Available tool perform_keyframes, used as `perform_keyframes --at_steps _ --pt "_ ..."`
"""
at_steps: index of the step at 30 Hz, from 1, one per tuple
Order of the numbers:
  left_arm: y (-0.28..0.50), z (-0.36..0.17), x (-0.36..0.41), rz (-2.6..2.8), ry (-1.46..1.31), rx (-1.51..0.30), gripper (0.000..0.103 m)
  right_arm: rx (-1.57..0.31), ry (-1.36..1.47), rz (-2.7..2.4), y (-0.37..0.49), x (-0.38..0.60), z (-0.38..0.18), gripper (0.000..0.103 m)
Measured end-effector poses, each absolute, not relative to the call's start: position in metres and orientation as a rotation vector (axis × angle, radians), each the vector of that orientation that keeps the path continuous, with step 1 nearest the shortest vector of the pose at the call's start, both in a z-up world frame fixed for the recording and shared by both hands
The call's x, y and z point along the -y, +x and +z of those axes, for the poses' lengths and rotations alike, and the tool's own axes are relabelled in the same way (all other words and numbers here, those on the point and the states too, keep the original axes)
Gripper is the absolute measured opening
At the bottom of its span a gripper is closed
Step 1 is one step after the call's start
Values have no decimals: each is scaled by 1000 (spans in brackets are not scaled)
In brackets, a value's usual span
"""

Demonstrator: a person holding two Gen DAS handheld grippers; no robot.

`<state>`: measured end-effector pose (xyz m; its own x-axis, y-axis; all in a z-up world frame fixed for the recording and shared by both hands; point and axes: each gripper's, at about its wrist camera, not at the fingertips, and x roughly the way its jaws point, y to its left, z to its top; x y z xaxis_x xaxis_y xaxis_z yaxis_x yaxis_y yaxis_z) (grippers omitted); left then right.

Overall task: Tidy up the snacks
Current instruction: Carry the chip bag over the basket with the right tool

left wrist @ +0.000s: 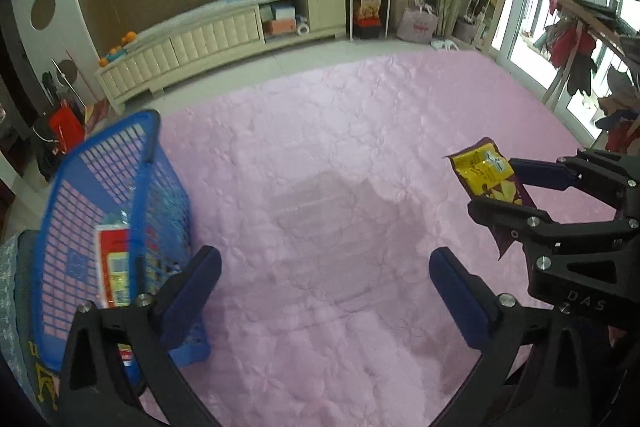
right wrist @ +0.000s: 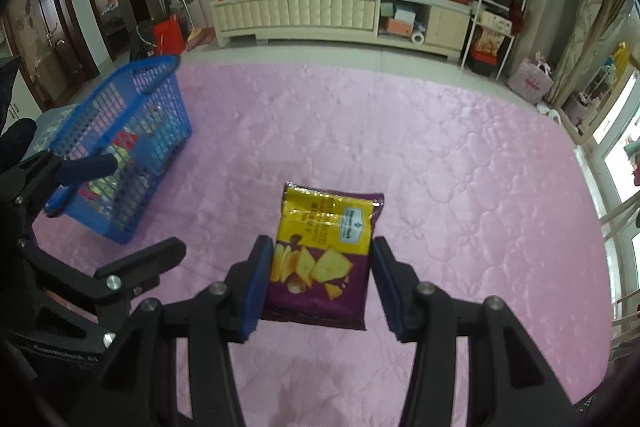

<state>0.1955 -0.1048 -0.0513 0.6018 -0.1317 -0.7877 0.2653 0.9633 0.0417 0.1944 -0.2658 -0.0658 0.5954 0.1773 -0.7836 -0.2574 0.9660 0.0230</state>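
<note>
Aloft over a pink quilt (right wrist: pixel 440 155), the right gripper (right wrist: pixel 320 279) pinches a yellow-and-purple chip bag (right wrist: pixel 320 255) between its pads. Its twin, the left gripper (left wrist: pixel 324 291), gapes wide, empty. At ten o'clock sits a blue basket (right wrist: pixel 120 131), snacks inside.

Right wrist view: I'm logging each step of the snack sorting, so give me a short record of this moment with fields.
held item: yellow and purple chip bag, lifted clear of the pink quilt
holder: right gripper, pads on both bag edges
left gripper: open, nothing between its fingers
basket: blue basket on the left of the quilt, snack packets inside
bag in basket: not yet
</note>
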Motion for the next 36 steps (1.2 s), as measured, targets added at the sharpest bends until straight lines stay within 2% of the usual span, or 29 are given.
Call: perform_keyframes --at_steps 20,29,36 --pt "151 25 29 -140 101 -731 103 -742 -124 333 152 218 13 54" --pt "139 55 -32 -54 105 -687 103 -694 -138 436 157 158 38 54" --pt "144 56 -75 10 101 -691 103 -689 -185 512 170 109 41 54"
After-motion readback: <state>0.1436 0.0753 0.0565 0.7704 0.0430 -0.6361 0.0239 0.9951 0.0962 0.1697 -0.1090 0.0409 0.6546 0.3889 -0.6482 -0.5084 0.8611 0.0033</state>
